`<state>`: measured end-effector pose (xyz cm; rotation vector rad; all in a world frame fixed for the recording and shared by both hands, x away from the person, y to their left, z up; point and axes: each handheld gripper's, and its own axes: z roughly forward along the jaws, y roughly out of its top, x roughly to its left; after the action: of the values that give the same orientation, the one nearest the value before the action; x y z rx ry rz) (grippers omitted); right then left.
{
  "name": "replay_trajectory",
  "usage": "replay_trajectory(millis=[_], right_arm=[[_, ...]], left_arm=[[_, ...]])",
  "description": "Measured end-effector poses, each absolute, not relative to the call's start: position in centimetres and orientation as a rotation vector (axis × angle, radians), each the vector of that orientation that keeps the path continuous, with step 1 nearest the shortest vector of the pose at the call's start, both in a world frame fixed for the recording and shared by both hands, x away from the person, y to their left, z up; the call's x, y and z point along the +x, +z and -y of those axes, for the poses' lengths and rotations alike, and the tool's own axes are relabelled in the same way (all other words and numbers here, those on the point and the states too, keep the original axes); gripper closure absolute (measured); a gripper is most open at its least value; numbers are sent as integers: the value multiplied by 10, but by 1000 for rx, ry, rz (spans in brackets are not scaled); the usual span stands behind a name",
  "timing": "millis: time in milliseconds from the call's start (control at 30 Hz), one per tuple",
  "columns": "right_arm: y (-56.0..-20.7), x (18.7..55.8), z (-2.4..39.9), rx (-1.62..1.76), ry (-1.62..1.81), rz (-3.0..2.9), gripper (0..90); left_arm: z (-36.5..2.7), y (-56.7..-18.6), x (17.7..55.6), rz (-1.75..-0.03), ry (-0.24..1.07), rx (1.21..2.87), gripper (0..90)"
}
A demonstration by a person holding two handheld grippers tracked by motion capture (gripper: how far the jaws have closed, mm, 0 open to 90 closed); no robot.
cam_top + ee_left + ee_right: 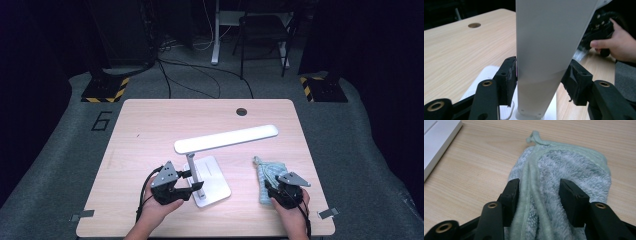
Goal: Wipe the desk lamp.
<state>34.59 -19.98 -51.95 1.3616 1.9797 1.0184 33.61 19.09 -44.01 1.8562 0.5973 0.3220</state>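
Observation:
A white desk lamp stands on the wooden table [150,130], with its flat base [215,172], a slim post [191,167] and a long head [227,138]. My left gripper [195,181] reaches in from the left, and in the left gripper view it [541,75] straddles the wide white post [549,45] with a thin gap at the left pad. A pale blue-green fleece cloth [266,170] lies bunched to the right. My right gripper [274,189] rests at its near end; in the right gripper view it [539,192] brackets a fold of the cloth [571,167] without squeezing it.
A round cable hole [241,111] sits near the table's far edge. The lamp base's corner [436,135] lies left of the cloth. The other hand [621,47] with its gripper is seen beyond the post. A chair [262,30] and cables lie on the floor behind.

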Motion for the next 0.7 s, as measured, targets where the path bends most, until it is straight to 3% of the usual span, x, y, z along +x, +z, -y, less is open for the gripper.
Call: replay_trajectory(millis=[233,500,700], right_arm=[[-514,336,199,1313,1051,-1911,392],[-507,322,202,1283,1067,-1874,390],[-505,318,206,1288,1087,-1849,390]], left_arm=[[-190,-435,340,-569,311,1828,423],[-185,-433,345,-514,268,1843,393],[-189,-432,344,-432,160,1854,402]])
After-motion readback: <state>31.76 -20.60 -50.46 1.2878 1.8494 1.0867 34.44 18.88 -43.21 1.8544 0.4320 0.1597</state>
